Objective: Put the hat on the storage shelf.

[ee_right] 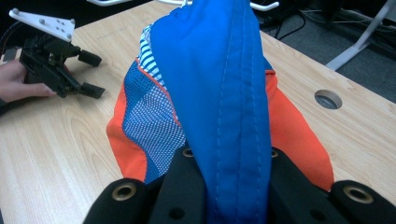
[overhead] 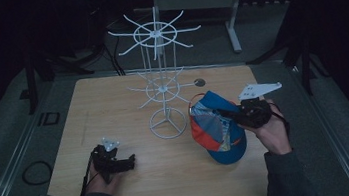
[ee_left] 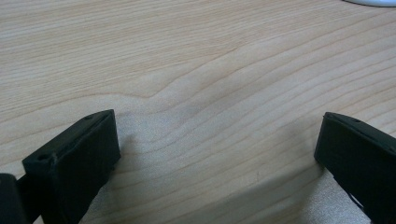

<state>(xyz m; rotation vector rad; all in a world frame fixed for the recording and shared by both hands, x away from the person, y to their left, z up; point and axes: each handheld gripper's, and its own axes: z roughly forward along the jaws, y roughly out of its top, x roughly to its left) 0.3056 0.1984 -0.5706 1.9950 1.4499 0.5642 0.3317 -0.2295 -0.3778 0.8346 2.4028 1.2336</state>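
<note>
R gripper (overhead: pixel 230 114) is clamped on the cap (overhead: pixel 217 130), jaws pinched tight on a fold of the blue fabric, seen close in the right gripper view as cap (ee_right: pixel 215 93) running straight up between the jaws. In the high view the cap hangs/rests at the bench's (overhead: pixel 112 100) right half, crown side toward the rack (overhead: pixel 161 79), brim end lower and nearer the person; can't tell if its lower edge touches the bench or just clears it.

Key relation: rack stands to the left of and beyond the cap, its ring base (overhead: pixel 167 123) just beside the cap's left edge. Lower tier of hooks (overhead: pixel 161 88) sits up and left of the R gripper; upper tier well higher. So the R hand is by far the nearer one to the rack, and judging from that, the likely move is up and leftward w/ the cap toward a lower hook arm. Cap's long axis runs approx. from far-left to near-right, roughly along the gripper's line.

L gripper (overhead: pixel 129 161) rests low at the bench's near-left, jaws wide apart, nothing between them, bare wood under it in the left gripper view (ee_left: pixel 215 154). It's well apart from cap and rack, pointing right. Also seen from the right gripper view, L gripper (ee_right: pixel 86 74).

Risk, as a guess: thin wire hooks, cap may snag or tip the rack.
</note>
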